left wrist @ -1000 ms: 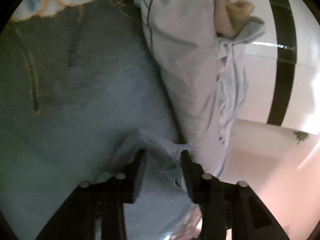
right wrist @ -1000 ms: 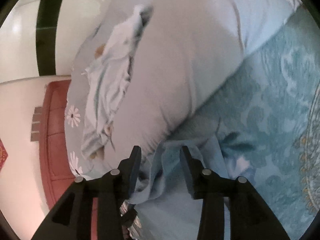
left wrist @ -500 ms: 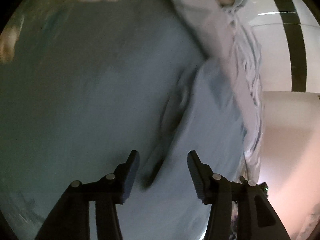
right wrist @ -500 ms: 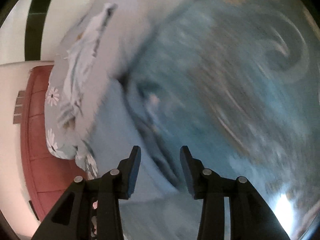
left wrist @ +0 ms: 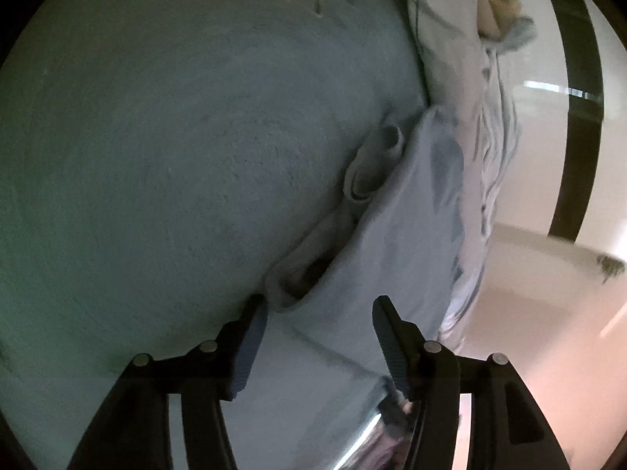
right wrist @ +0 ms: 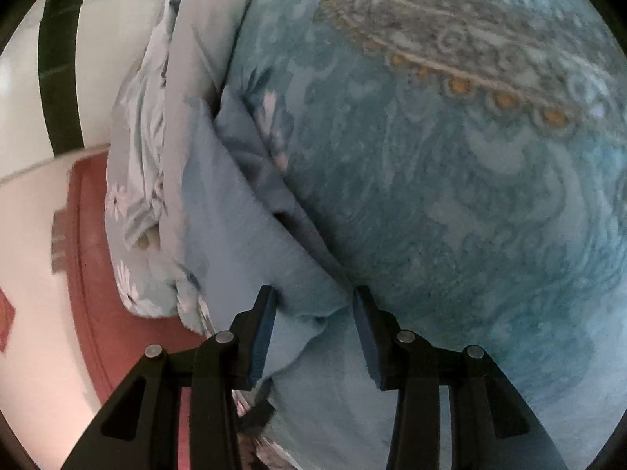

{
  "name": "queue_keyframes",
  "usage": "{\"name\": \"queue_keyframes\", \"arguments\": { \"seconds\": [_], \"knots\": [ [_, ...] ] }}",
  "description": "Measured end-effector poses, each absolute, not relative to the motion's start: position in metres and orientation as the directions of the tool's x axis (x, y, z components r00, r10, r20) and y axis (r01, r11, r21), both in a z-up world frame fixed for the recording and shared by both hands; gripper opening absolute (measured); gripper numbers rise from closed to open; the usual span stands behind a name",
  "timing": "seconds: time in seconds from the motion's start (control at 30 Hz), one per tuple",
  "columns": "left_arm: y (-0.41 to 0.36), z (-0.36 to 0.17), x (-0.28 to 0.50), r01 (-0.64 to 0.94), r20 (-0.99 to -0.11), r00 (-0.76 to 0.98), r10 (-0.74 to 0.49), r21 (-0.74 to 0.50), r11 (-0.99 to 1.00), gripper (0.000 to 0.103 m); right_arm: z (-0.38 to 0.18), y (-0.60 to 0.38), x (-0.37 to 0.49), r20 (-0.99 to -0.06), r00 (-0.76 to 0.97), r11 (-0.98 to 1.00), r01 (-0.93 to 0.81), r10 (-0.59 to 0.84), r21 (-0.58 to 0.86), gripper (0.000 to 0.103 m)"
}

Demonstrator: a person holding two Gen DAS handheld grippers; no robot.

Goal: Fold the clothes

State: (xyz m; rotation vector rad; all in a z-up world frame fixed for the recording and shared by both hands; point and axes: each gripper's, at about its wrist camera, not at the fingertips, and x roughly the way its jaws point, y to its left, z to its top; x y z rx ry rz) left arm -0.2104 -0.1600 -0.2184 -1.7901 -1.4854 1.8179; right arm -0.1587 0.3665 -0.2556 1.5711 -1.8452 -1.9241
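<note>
A light blue garment (left wrist: 395,243) lies folded on the teal bedspread (left wrist: 196,156), its edge against the pillow. In the left wrist view its folded edges and a rolled fold (left wrist: 376,164) show just ahead of my left gripper (left wrist: 319,313), which is open and empty with the cloth's corner between its jaws. In the right wrist view the same garment (right wrist: 243,211) runs up from my right gripper (right wrist: 315,301), which is open, with a bunched corner between its fingers, not pinched.
A pale floral pillow (right wrist: 137,149) lies along the bed's head, also in the left wrist view (left wrist: 470,78). A red headboard (right wrist: 90,274) and a white wall with a black stripe (right wrist: 58,58) stand behind. The patterned bedspread (right wrist: 470,196) stretches to the right.
Both grippers let go of the garment and opened. The cloth now lies flat on the bed and both cameras have swung down over it.
</note>
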Motion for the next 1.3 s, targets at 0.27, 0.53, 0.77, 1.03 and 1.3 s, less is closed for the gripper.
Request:
{"name": "queue_keyframes", "arguments": {
  "seconds": [0.27, 0.53, 0.77, 1.03, 1.3],
  "knots": [
    [-0.157, -0.222, -0.208, 0.515, -0.613, -0.351, 0.708, -0.758, -0.401, 0.056, -0.251, 0.380, -0.144, -0.585, -0.597, -0.199, -0.587, -0.549, 0.785, 0.042],
    [-0.153, -0.227, -0.208, 0.552, -0.623, -0.385, 0.680, -0.747, -0.371, 0.009, -0.247, 0.370, -0.158, -0.591, -0.581, -0.222, -0.582, -0.560, 0.782, 0.014],
    [-0.152, -0.196, -0.204, 0.512, -0.650, -0.403, 0.644, -0.744, -0.430, 0.007, -0.217, 0.366, -0.147, -0.601, -0.578, -0.290, -0.542, -0.552, 0.788, 0.008],
    [-0.170, -0.171, -0.134, 0.454, -0.671, -0.385, 0.633, -0.736, -0.503, 0.007, -0.194, 0.365, -0.100, -0.610, -0.557, -0.350, -0.508, -0.564, 0.787, 0.007],
    [-0.198, -0.207, -0.069, 0.538, -0.679, -0.351, 0.645, -0.710, -0.454, 0.007, -0.222, 0.378, -0.044, -0.643, -0.513, -0.315, -0.587, -0.568, 0.746, 0.004]
  ]
}}
